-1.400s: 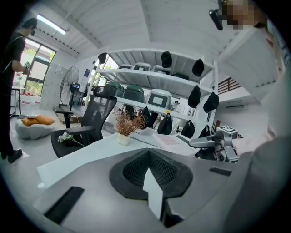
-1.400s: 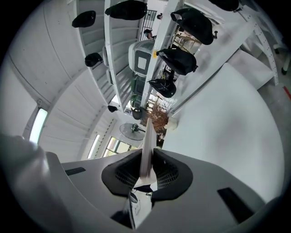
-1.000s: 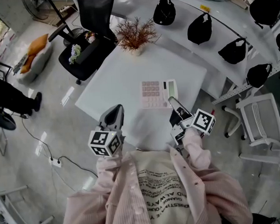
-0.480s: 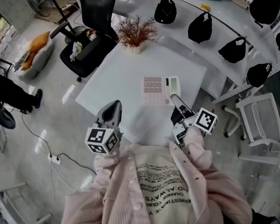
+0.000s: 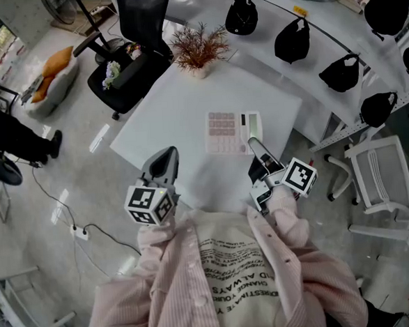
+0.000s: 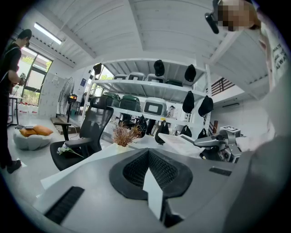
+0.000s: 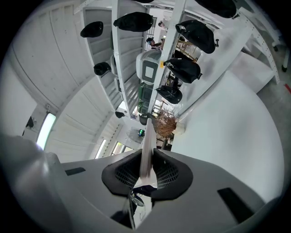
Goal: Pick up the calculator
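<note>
The pink and white calculator (image 5: 232, 132) is on the white table (image 5: 173, 112), right of its middle. My right gripper (image 5: 254, 147) is at the calculator's near right corner. In the right gripper view a thin pale edge of the calculator (image 7: 148, 136) stands between the jaws, which are shut on it, at my right gripper (image 7: 148, 154). The left gripper view shows the calculator (image 6: 178, 139) as a flat slab, with the right gripper (image 6: 200, 142) at its edge. My left gripper (image 5: 164, 162) hovers over the table's near left edge, its jaws together and holding nothing, as the left gripper view (image 6: 148, 152) also shows.
A dried plant in a white pot (image 5: 198, 49) stands at the table's far edge, with a black office chair (image 5: 130, 52) behind it. Black caps (image 5: 292, 41) line a curved white shelf at the right. A white chair (image 5: 376, 175) is near right, and a person (image 5: 7, 138) stands far left.
</note>
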